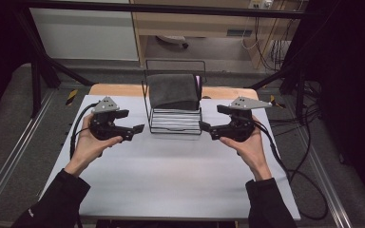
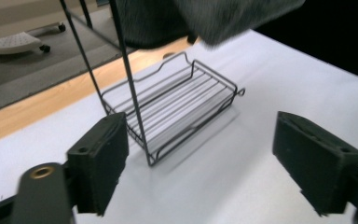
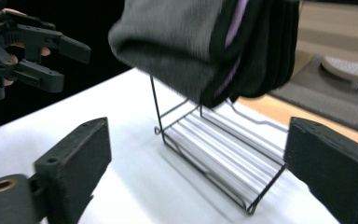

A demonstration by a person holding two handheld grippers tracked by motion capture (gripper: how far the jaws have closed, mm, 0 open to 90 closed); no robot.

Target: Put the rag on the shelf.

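Cloth (image 1: pixel 173 90), dark grey and folded, hangs over the top bar of a black wire rack (image 1: pixel 176 124) at the far middle of the white table (image 1: pixel 171 175). Left gripper (image 1: pixel 134 128) sits just left of the rack, jaws spread wide, nothing between them. Right gripper (image 1: pixel 208 128) sits just right of it, jaws likewise apart and empty. Neither touches cloth or rack.

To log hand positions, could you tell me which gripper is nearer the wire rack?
Right, narrowly. The right gripper sits just beside the wire rack, almost touching; the left gripper stands slightly off its other side.
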